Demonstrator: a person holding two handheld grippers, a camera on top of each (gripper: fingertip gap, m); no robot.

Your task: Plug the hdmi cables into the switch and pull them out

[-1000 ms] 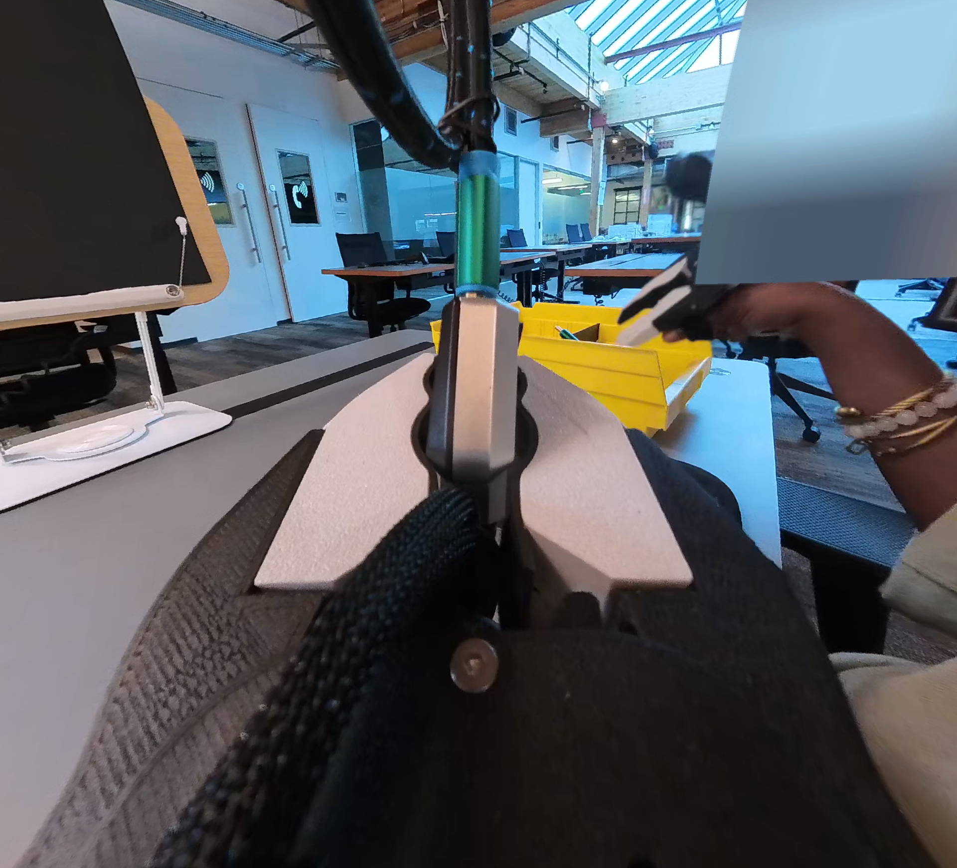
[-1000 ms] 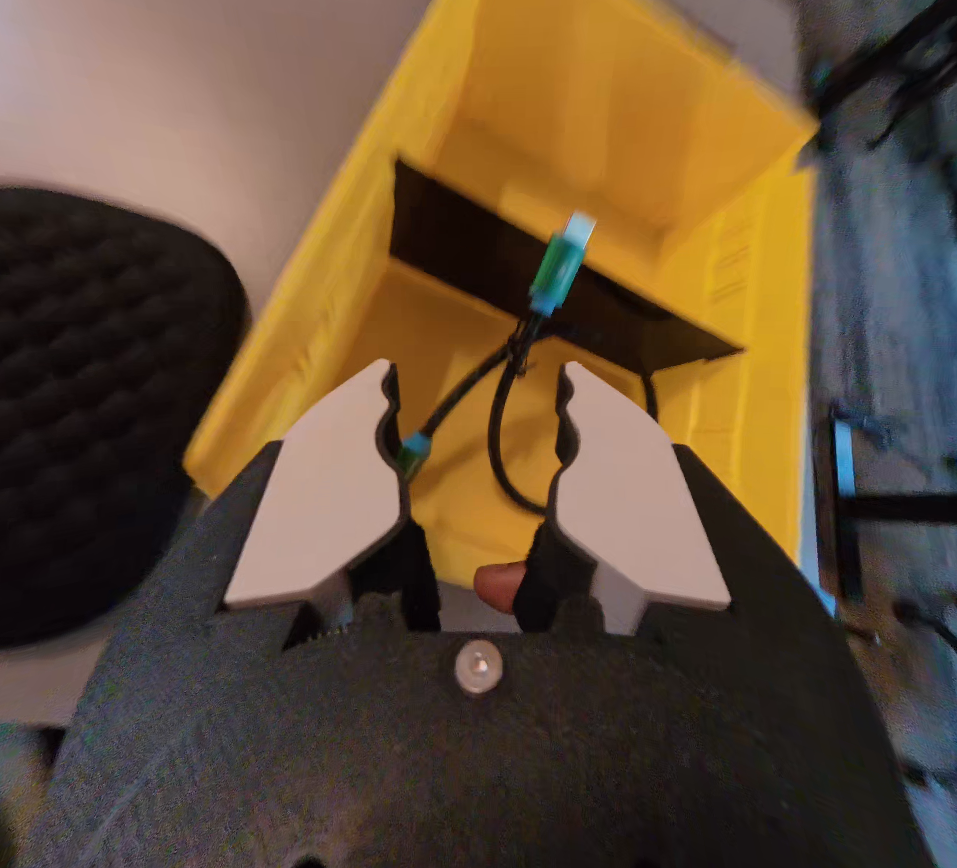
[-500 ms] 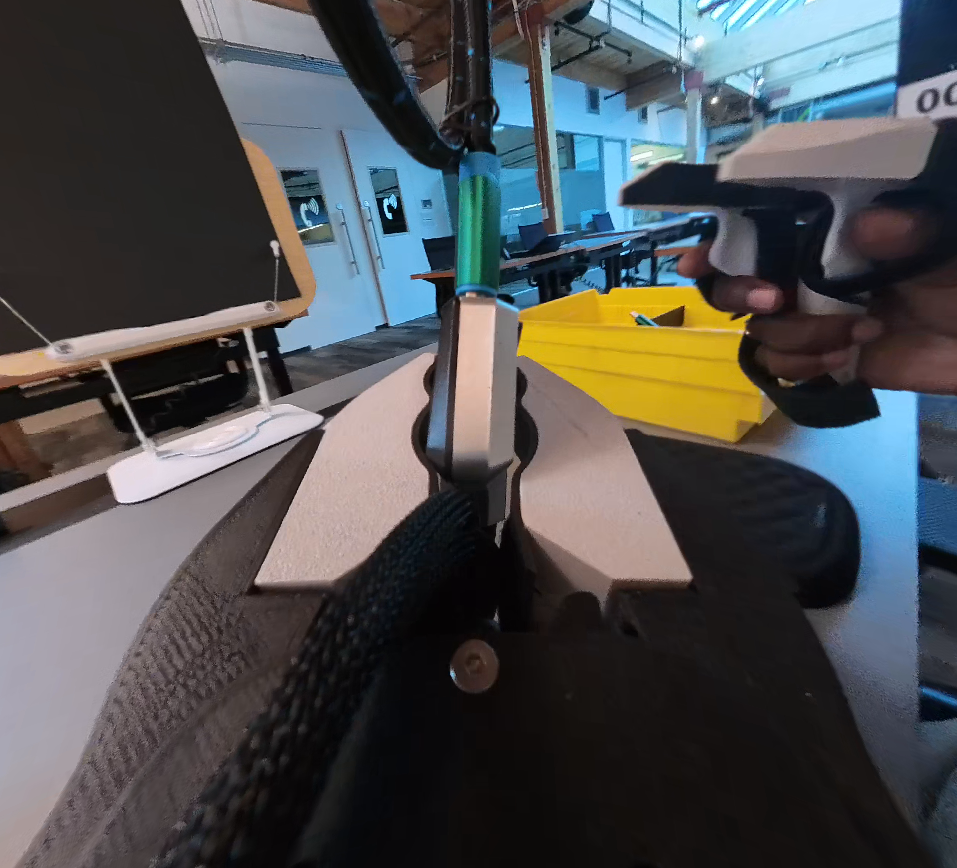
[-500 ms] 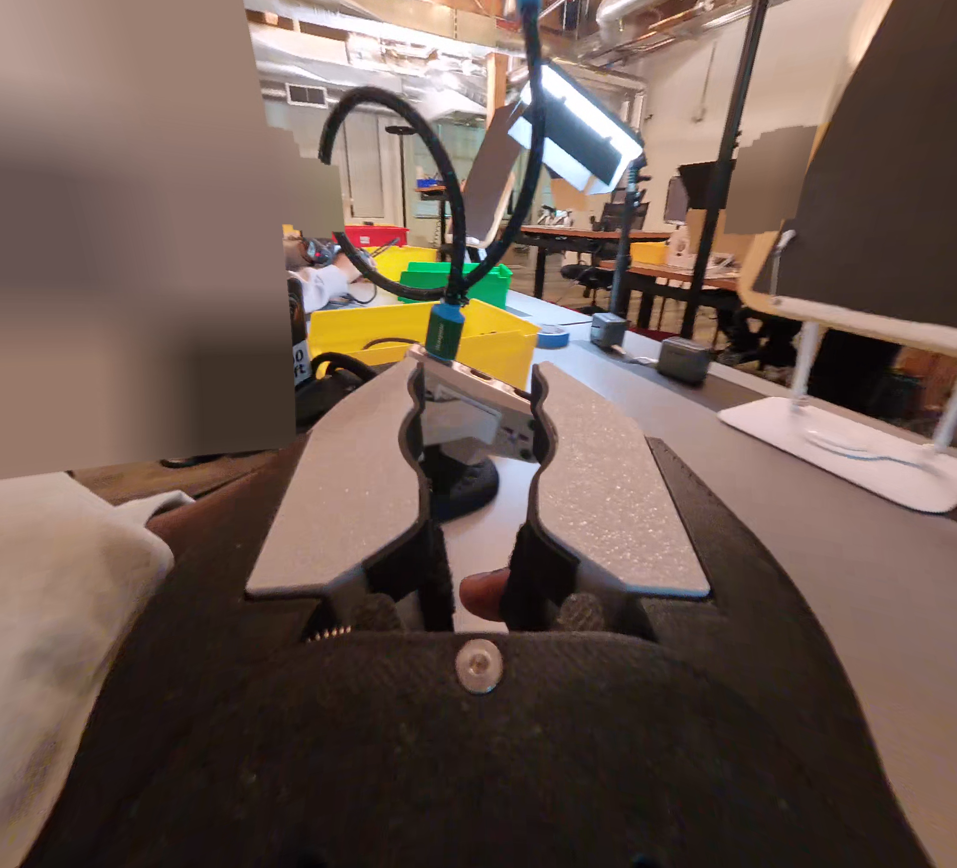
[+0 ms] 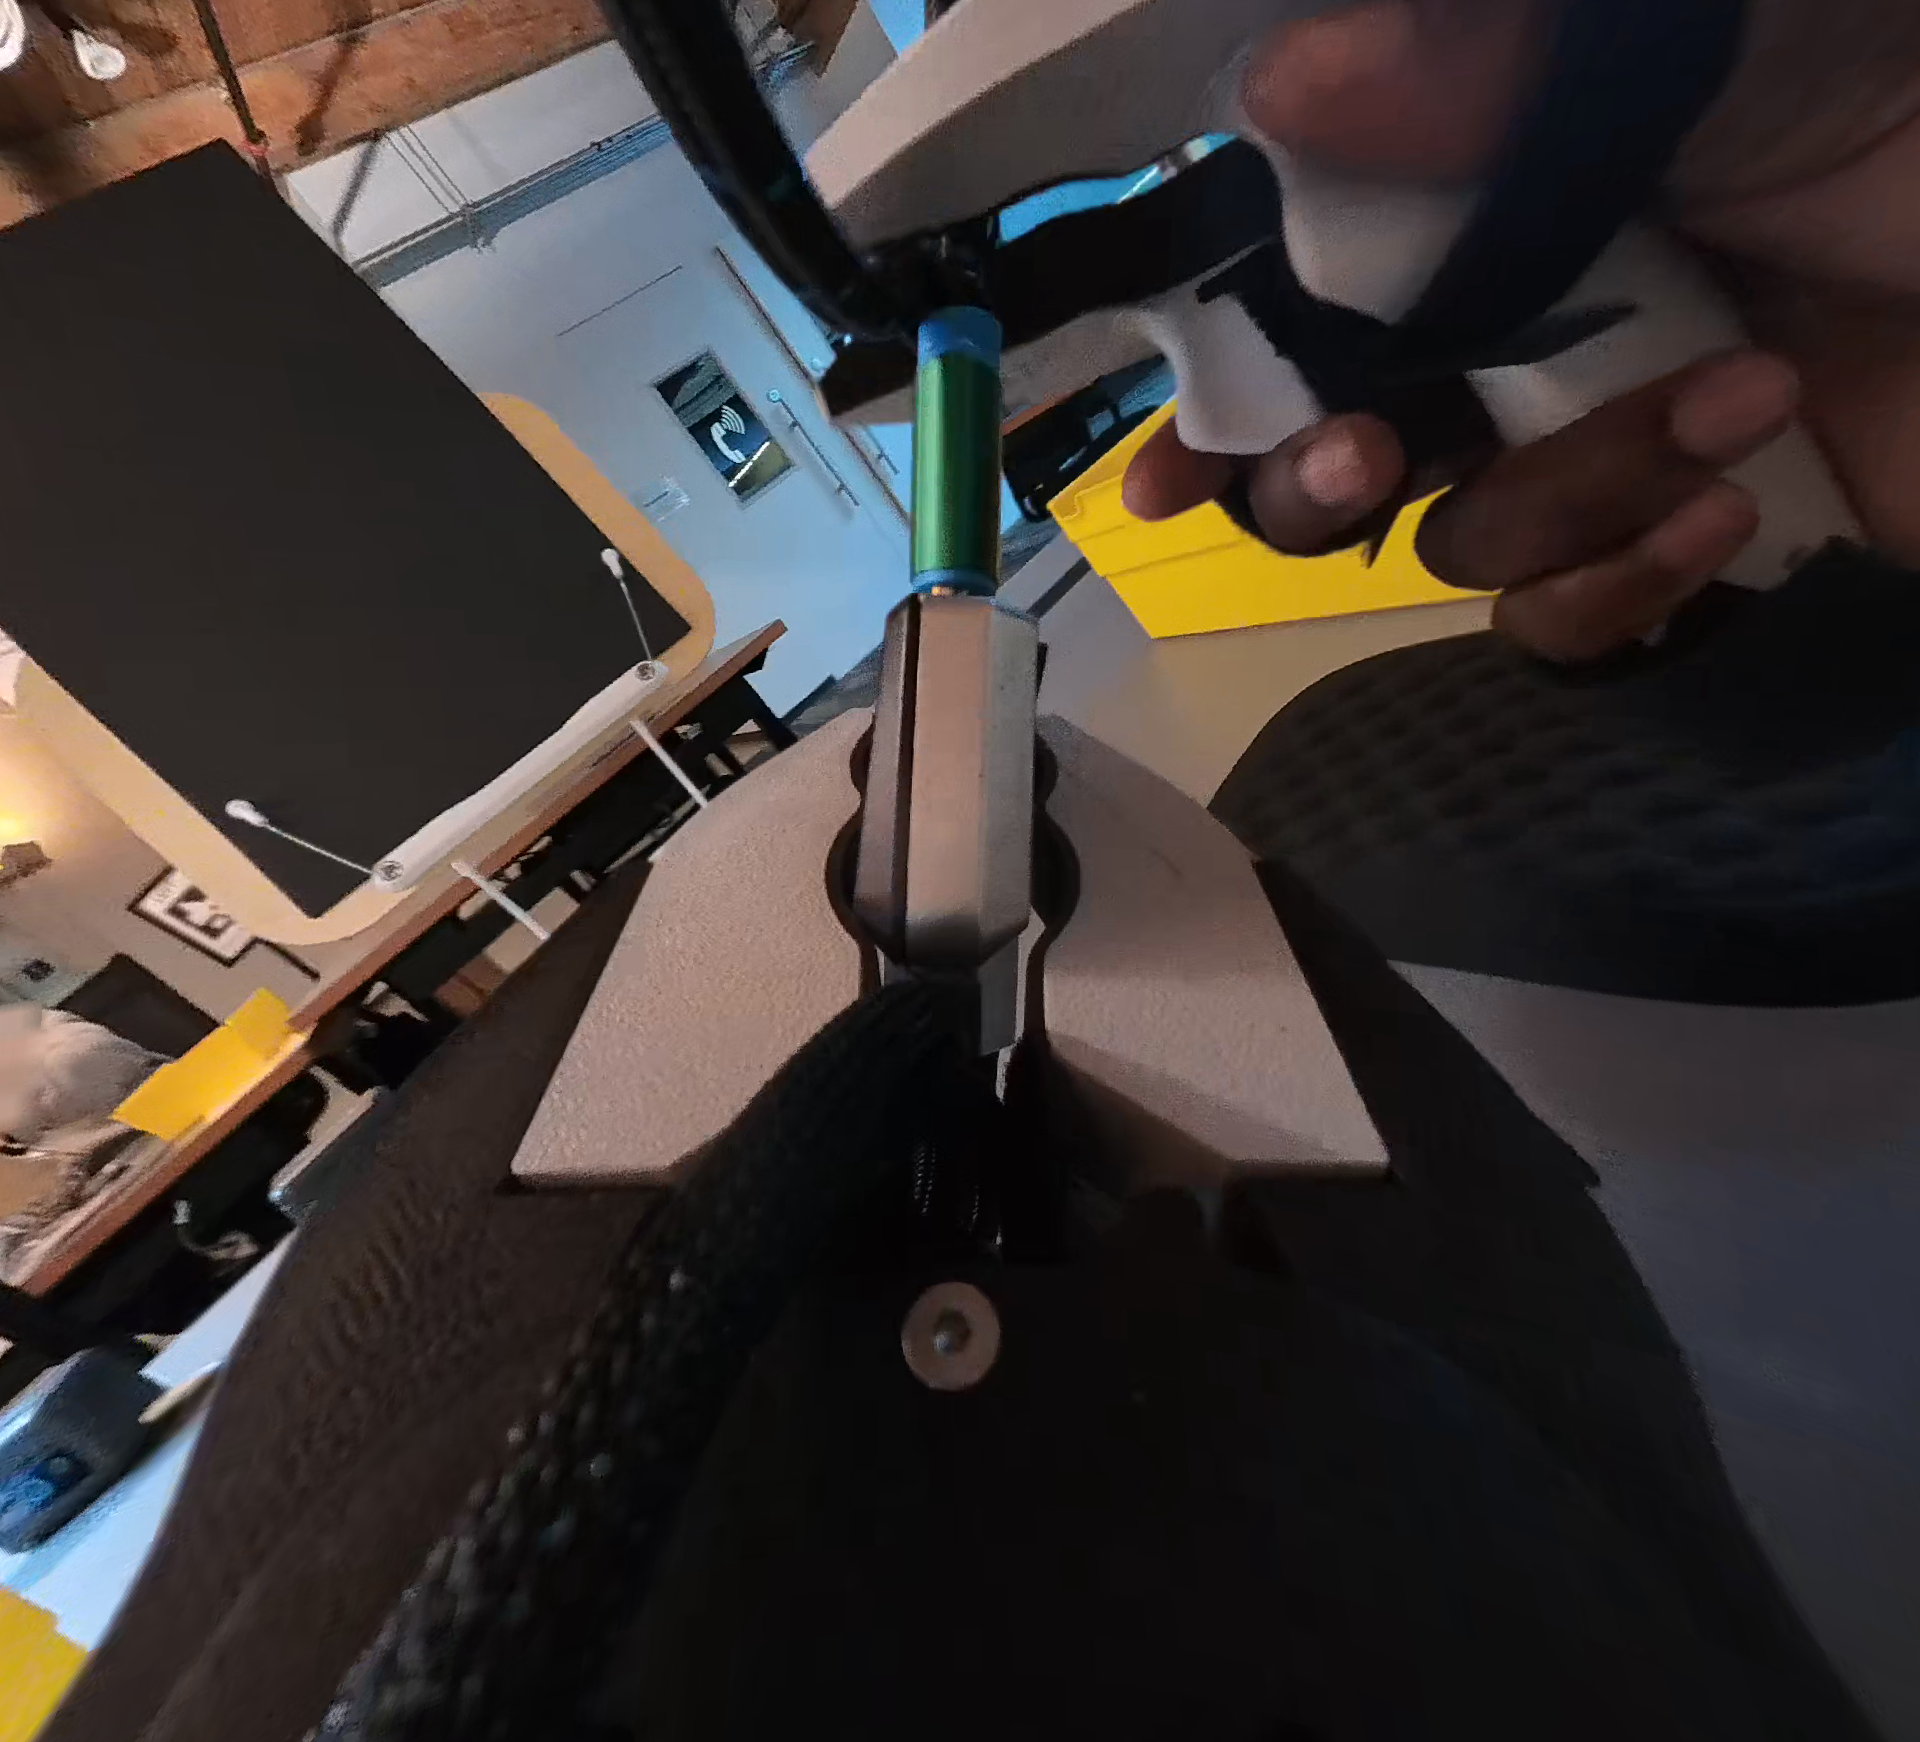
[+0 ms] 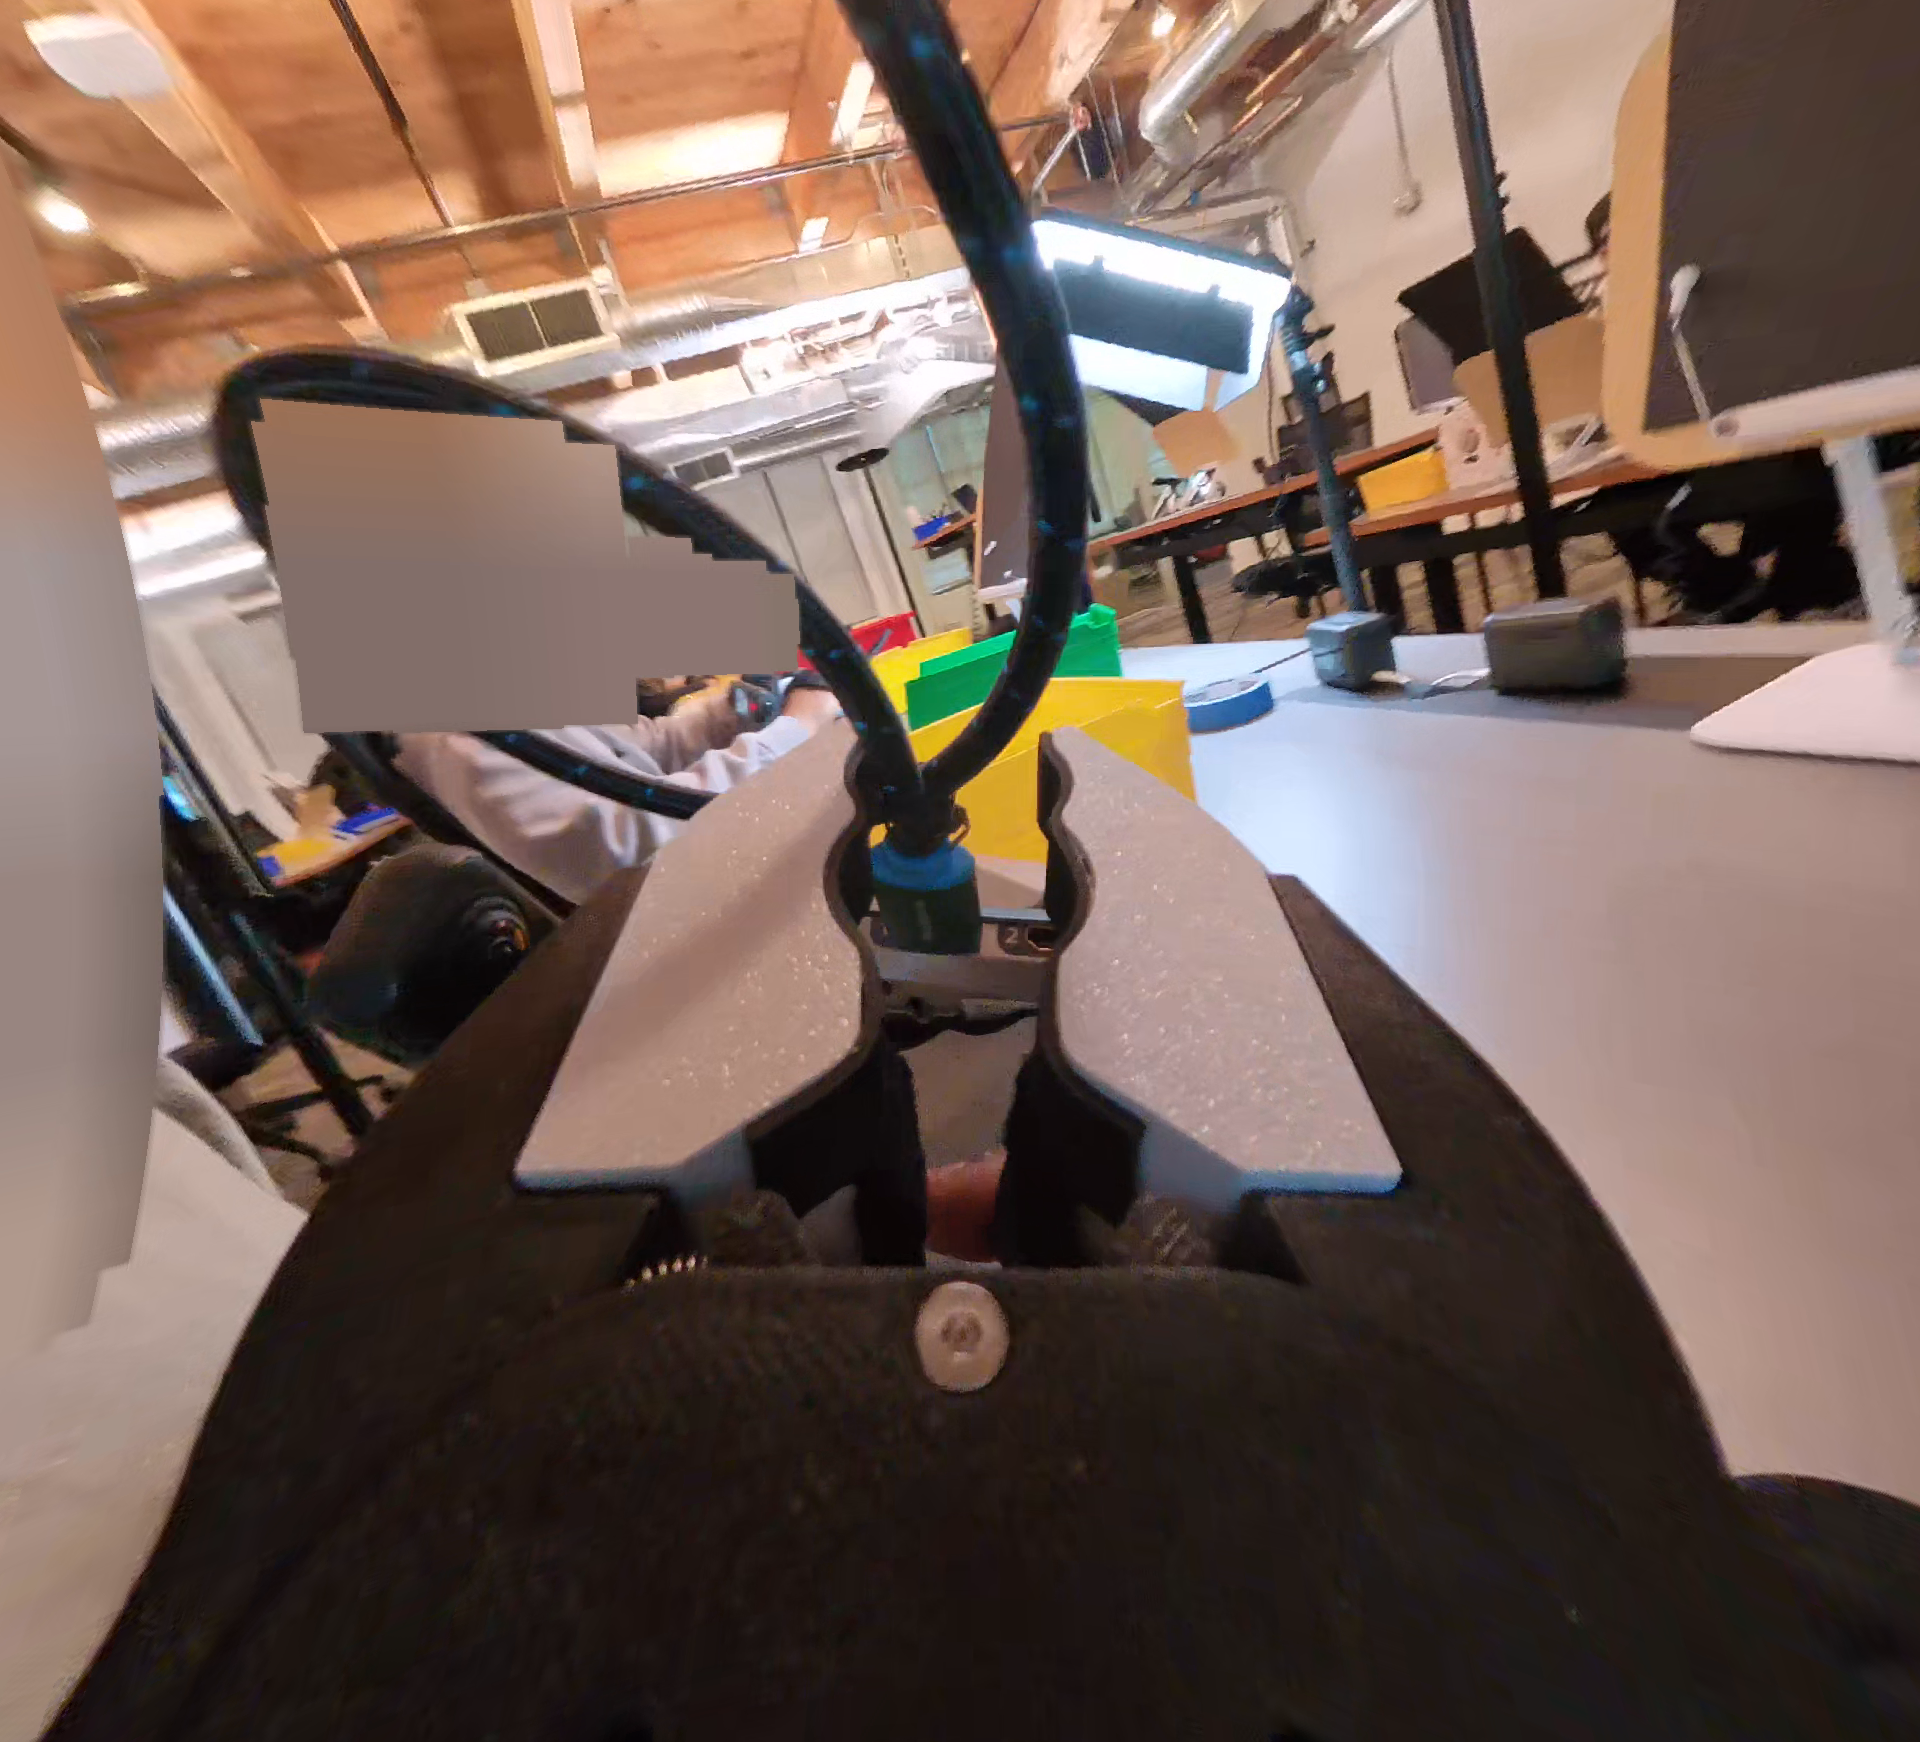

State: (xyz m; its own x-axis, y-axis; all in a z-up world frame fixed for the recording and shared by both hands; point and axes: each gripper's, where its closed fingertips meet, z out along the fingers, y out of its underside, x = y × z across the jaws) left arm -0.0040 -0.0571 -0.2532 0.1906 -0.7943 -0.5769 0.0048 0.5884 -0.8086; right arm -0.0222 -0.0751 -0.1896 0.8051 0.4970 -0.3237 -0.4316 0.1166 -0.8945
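My left gripper [image 5: 951, 757] is shut on a silver HDMI switch [image 5: 951, 809] and holds it upright above the grey table. A green HDMI plug [image 5: 956, 456] with a black braided cable [image 5: 707, 61] sits in the switch's far end. My right gripper [image 6: 951, 757] is open, with its fingers on either side of that green plug [image 6: 925, 903], just above the switch [image 6: 966, 965]. The cable [image 6: 1029, 445] loops up and away. In the left wrist view the right gripper's grey fingers [image 5: 1039, 82] reach in from the right, held by a hand.
A yellow bin [image 5: 1226, 549] stands on the table beyond the switch, with a black padded mat [image 5: 1558, 840] in front of it. A black board on a white stand [image 5: 260, 497] is at the left. A blue tape roll [image 6: 1231, 700] and small grey boxes [image 6: 1553, 643] lie farther off.
My right gripper has come from over the yellow bin to the switch, and its open fingers now straddle the green plug. My left gripper has tilted, still holding the switch.
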